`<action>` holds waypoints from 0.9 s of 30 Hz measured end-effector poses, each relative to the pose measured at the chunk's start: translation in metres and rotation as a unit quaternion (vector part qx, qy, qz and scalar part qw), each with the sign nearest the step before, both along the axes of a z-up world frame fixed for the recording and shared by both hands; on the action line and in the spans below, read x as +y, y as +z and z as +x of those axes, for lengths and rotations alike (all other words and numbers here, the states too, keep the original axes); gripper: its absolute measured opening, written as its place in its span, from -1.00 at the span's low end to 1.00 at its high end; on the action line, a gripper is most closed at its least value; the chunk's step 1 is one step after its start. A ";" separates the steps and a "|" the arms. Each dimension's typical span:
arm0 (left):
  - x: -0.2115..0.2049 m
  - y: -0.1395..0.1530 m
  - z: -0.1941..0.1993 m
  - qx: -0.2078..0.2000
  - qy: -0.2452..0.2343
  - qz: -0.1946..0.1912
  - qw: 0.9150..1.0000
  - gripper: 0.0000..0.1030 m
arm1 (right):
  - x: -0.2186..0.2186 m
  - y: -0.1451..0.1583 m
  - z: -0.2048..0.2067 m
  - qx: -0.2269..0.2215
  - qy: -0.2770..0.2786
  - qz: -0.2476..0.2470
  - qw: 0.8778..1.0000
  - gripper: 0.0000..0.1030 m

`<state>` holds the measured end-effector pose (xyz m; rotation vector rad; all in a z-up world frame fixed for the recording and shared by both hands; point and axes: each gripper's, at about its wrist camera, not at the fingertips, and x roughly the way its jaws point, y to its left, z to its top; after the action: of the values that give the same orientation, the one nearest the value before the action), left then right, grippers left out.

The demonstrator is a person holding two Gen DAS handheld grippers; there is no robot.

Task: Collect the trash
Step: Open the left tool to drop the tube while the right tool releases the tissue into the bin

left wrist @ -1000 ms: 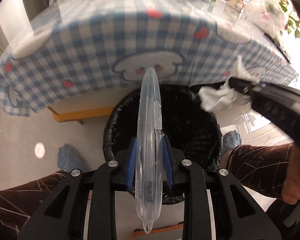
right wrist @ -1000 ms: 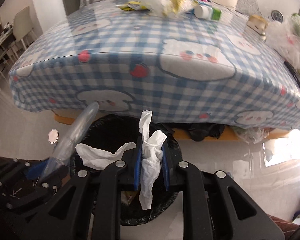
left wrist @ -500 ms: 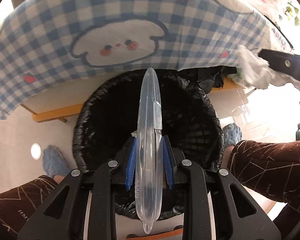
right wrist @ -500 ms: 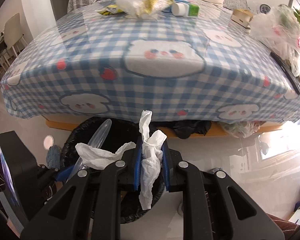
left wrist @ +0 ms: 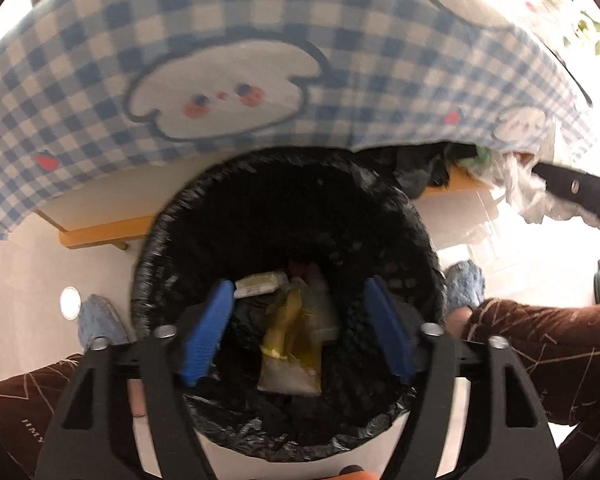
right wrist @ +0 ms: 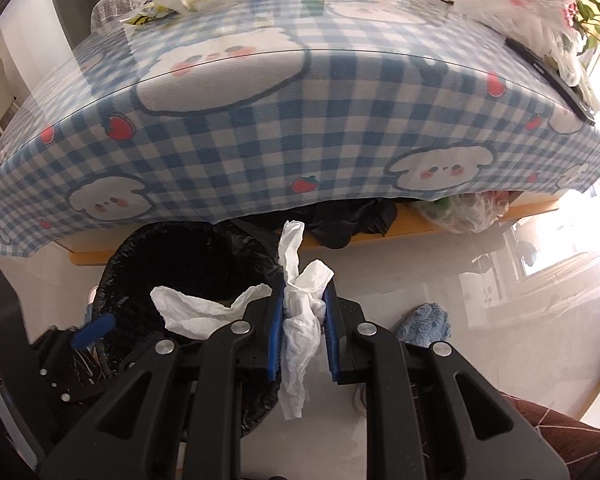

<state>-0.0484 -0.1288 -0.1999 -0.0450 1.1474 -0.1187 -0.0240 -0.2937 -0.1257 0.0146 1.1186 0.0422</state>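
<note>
Pointing steeply down, left hand-held gripper [left wrist: 298,332] opening above bin [left wrist: 168,236].

Your left wrist camera looks steeply down, close above the trash bin [left wrist: 288,208]. Your right one views it from beside; both share the checked tablecloth [right wrist: 300,120].

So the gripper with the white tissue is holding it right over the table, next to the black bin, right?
Not quite. The right gripper does pinch the white tissue, and the black bin is beside it, but it hangs over the floor in front of the table, not over the tabletop. The right wrist view shows this.
</note>
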 end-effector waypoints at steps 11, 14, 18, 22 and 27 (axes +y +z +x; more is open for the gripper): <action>0.059 0.028 -0.003 -0.020 0.042 0.007 0.999 0.88 | 0.045 -0.016 0.004 0.006 0.028 0.004 1.000 -0.68; 0.074 0.034 -0.003 -0.026 0.053 0.011 0.998 0.88 | 0.056 -0.018 0.005 0.007 0.033 0.009 0.999 -0.68; 0.089 0.040 -0.004 -0.027 0.064 0.021 0.997 0.88 | 0.071 -0.020 0.008 0.014 0.036 0.015 0.999 -0.68; 0.108 0.043 -0.009 -0.019 0.077 0.020 0.997 0.88 | 0.089 -0.017 0.011 0.013 0.044 0.021 0.999 -0.67; 0.130 0.049 -0.013 -0.021 0.089 0.018 0.996 0.88 | 0.117 -0.017 0.011 0.017 0.060 0.023 0.998 -0.67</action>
<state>-0.0619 0.0010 -0.1509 -0.1122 1.0979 0.0599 -0.0126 -0.1771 -0.1427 -0.0104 1.1506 0.1765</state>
